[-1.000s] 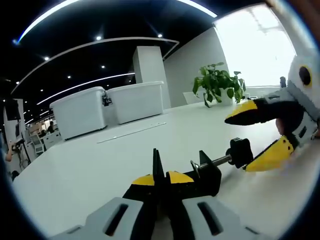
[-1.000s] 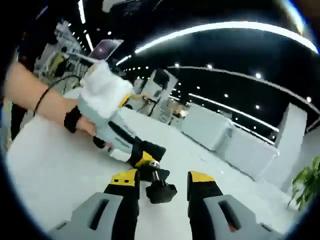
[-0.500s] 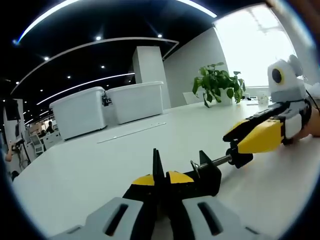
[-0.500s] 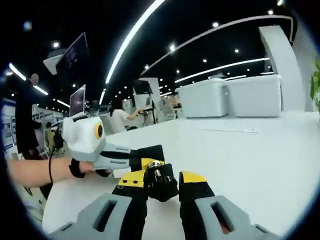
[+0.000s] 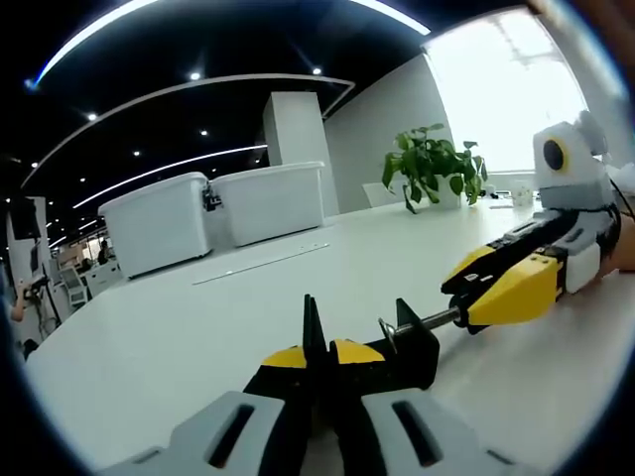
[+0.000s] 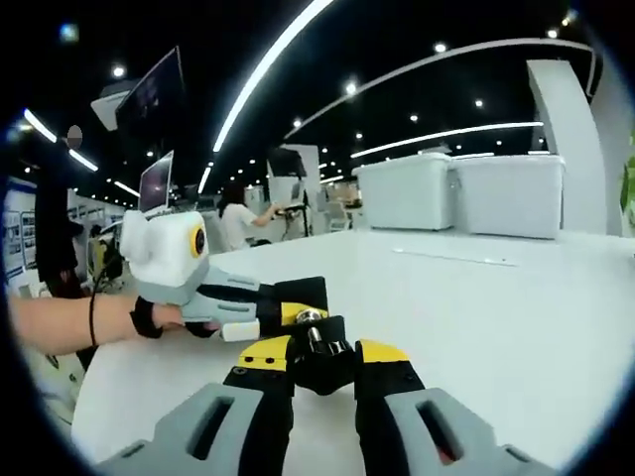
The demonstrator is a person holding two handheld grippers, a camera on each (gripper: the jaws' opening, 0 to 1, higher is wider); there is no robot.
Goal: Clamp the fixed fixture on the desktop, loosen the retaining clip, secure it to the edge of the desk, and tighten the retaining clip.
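Gripping black metal C-clamp (image 5: 382, 349) on white desk (image 5: 179, 327) in closed left claw (image 5: 319, 359), right claw (image 6: 319, 359) pinching black screw knob (image 6: 319, 355) just ahead; risking knob slipping while turning.

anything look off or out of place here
Nothing stands out. The black clamp sits on the white desk, held by the left gripper at its body, while the right gripper is closed on its screw knob. Nothing looks spilled or damaged.

Two white bins (image 5: 213, 213), potted plant (image 5: 432, 169), hanging monitor (image 6: 151, 94).
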